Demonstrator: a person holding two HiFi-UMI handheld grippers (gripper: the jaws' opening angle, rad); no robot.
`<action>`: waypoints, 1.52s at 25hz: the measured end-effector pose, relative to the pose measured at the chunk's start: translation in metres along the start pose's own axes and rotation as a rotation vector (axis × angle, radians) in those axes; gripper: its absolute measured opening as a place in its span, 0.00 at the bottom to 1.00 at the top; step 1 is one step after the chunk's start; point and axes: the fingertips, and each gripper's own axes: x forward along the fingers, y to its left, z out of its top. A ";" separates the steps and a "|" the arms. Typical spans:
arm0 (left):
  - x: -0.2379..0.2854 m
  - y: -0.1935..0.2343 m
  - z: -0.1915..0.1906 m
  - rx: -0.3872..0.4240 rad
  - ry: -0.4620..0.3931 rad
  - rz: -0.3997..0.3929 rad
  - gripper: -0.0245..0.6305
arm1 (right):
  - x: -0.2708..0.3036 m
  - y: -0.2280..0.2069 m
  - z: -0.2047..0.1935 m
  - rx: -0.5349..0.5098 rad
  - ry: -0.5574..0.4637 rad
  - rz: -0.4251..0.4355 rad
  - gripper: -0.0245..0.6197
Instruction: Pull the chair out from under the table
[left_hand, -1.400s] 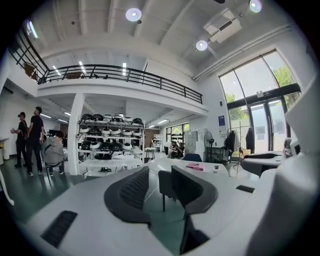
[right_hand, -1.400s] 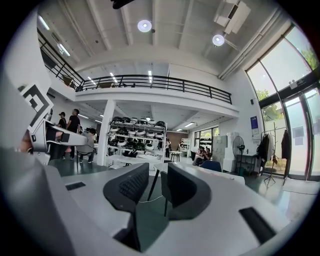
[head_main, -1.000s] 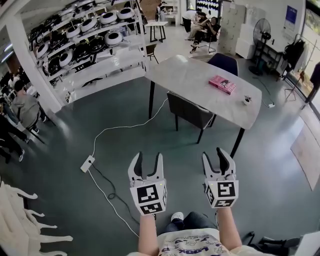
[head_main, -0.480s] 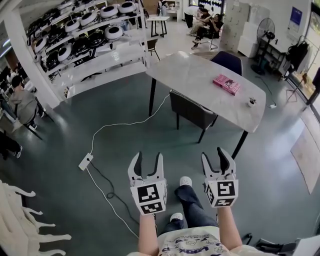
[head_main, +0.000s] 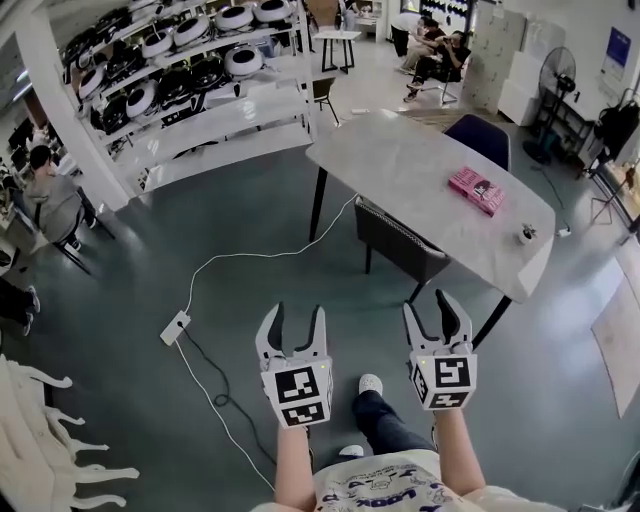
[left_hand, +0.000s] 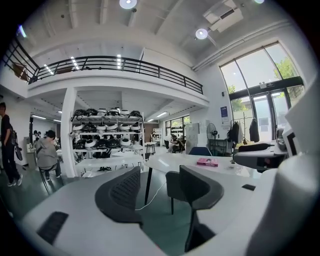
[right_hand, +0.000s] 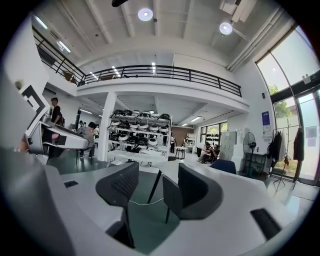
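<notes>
Step to dark grey padded chair (head_main: 400, 243) at near edge of pale rounded table (head_main: 400, 160); clamp backrest evenly with left gripper (head_main: 297, 320), spread empty, and right gripper (head_main: 431, 310), jaws just opening, empty.

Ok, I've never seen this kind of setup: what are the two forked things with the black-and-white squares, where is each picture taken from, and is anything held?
There is no robot: a person holds a two-jaw gripper in each hand. The left gripper and the right gripper each carry a marker cube, part of the tool. The wide picture comes from a camera on the person's head, looking steeply down; the other two come from cameras riding on each gripper, looking along its jaws. Both grippers are open with nothing between the jaws; the right one's jaws have just been opening. Ahead stands a pale grey table with dark legs, bearing a pink book and one item too small to identify. A dark grey chair is tucked under its near edge, untouched.
</notes>
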 end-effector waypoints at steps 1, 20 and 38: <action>0.013 0.000 0.003 0.004 0.001 0.002 0.42 | 0.014 -0.006 0.001 0.000 0.001 0.002 0.44; 0.250 -0.042 0.044 0.123 0.041 -0.049 0.42 | 0.226 -0.126 -0.004 -0.025 0.060 0.047 0.46; 0.376 -0.043 0.031 0.195 0.101 -0.181 0.42 | 0.319 -0.144 -0.040 -0.037 0.165 0.000 0.47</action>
